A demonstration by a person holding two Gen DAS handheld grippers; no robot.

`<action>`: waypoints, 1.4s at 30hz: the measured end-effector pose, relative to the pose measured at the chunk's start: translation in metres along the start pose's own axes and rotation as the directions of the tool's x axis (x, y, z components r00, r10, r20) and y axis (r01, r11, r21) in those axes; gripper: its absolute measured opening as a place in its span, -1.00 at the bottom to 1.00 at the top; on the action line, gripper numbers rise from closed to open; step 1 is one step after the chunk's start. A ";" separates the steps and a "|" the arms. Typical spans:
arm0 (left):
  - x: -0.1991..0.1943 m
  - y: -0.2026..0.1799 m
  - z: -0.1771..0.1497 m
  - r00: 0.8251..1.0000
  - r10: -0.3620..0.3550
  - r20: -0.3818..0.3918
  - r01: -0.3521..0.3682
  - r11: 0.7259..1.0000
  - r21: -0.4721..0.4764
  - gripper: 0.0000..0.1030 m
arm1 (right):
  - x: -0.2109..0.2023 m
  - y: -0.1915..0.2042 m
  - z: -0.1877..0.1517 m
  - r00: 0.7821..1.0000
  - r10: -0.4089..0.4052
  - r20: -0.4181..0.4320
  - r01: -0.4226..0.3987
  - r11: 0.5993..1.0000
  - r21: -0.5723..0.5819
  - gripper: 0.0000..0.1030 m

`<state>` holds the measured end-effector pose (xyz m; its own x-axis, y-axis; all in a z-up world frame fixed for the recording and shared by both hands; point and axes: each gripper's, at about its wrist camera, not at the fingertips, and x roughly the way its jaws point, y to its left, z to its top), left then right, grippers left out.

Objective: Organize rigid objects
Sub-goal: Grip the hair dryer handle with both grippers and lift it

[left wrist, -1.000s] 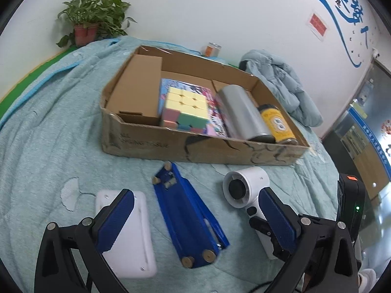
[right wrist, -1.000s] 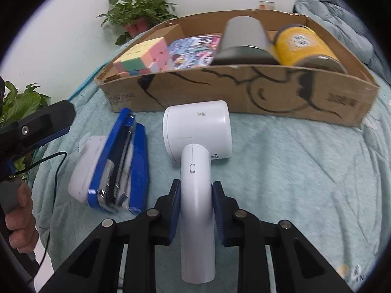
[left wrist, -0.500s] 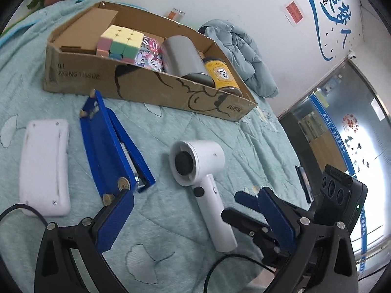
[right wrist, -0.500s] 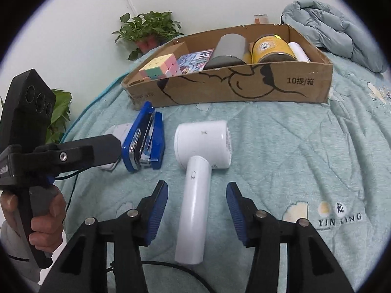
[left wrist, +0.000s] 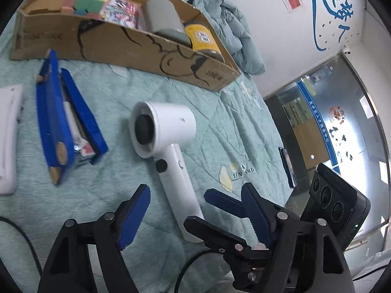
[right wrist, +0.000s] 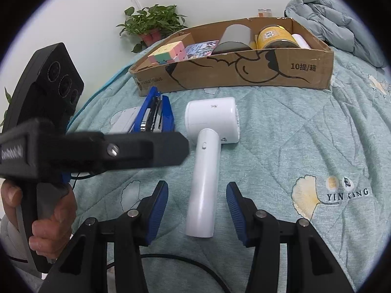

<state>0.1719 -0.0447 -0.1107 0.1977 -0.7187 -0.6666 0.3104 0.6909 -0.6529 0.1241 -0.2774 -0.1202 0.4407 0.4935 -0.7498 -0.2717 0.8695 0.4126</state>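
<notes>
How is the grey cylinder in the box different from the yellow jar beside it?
The grey cylinder is plain and unlabelled; the yellow jar carries a printed label. The cylinder looks wider and longer than the jar. The cylinder's near end is grey, the jar's dark. Both lie on their sides, side by side in the cardboard box.

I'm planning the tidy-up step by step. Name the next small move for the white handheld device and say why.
Probably close the left gripper on the handle of the white handheld device. Its fingers, which have just been closing, straddle the handle without pressing it. The fingers of the right gripper, just opened, stand clear of it. The device lies on the quilt, outside the cardboard box.
</notes>
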 end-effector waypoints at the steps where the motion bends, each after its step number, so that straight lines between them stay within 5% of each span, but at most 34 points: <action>1: 0.004 0.000 -0.001 1.000 -0.005 -0.008 0.005 1.000 -0.002 0.36 | 0.000 -0.001 -0.001 1.000 0.001 -0.003 -0.001 1.000 0.004 -0.11; 5: 0.022 0.001 0.002 0.999 -0.028 -0.043 0.027 0.999 -0.026 0.17 | 0.002 -0.002 -0.004 1.000 -0.001 -0.024 0.001 1.000 0.006 -0.24; 10: 0.035 -0.002 0.005 0.997 0.038 -0.070 -0.038 0.999 0.002 0.03 | 0.014 0.001 -0.003 0.998 -0.009 -0.060 0.008 1.000 -0.007 -0.41; 14: 0.048 0.003 0.006 0.988 0.098 -0.120 -0.098 0.995 0.004 -0.32 | 0.025 -0.004 0.001 0.995 -0.006 -0.095 0.009 1.000 0.028 -0.48; 18: 0.050 0.002 0.009 0.985 0.118 -0.124 -0.118 0.993 0.007 -0.34 | 0.030 -0.002 0.006 0.995 -0.014 -0.095 0.016 1.000 0.024 -0.48; 29: 0.011 -0.012 0.018 0.989 0.144 -0.004 -0.144 0.988 0.052 -0.36 | 0.025 0.012 0.024 1.000 -0.006 -0.030 0.006 1.000 0.007 -0.49; 36: -0.033 -0.034 0.060 0.977 0.161 0.140 -0.178 0.977 0.117 -0.38 | 0.009 0.033 0.064 0.995 0.001 0.104 0.007 0.998 -0.069 -0.49; 42: -0.055 -0.038 0.107 0.969 0.162 0.189 -0.191 0.971 0.146 -0.38 | 0.007 0.039 0.107 0.985 0.007 0.170 0.014 0.993 -0.121 -0.49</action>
<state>0.2489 -0.0400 -0.0108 0.4173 -0.5990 -0.6835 0.3992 0.7964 -0.4542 0.2083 -0.2378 -0.0535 0.5781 0.4958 -0.6480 -0.3672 0.8673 0.3360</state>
